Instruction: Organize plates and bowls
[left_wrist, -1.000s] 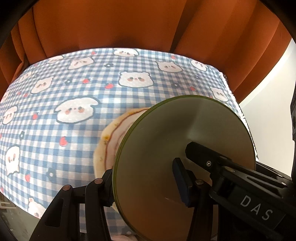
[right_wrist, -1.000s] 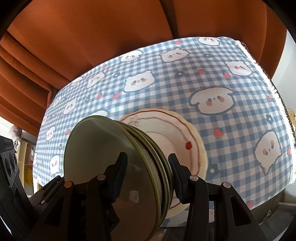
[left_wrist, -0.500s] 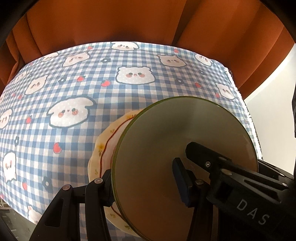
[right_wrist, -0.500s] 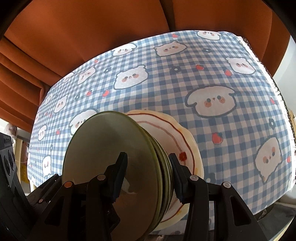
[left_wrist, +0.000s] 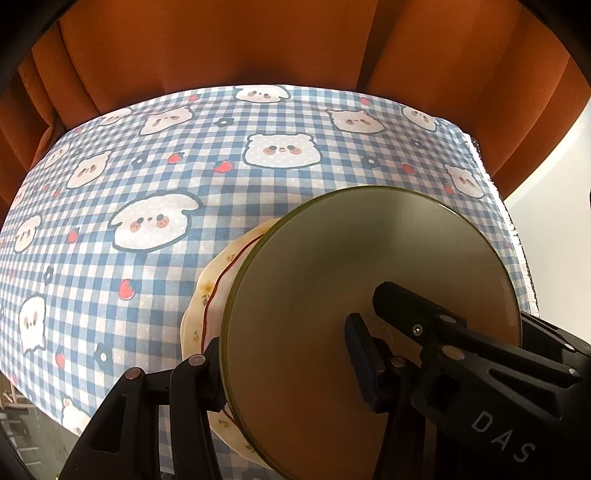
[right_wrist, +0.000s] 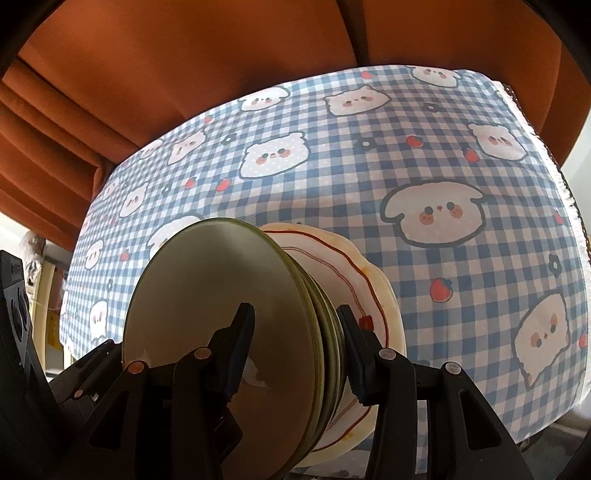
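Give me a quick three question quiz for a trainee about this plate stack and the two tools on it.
1. True or false: the stack of plates lies flat on the checked tablecloth.
2. Which plate in the stack differs from the green ones? A) a cream plate with a red line; B) a blue bowl; C) a black plate.
3. Fill in: the left tool and the right tool are both shut on the ____.
Key: 1 false, it stands on edge between the fingers; 2 A; 3 stack of plates.
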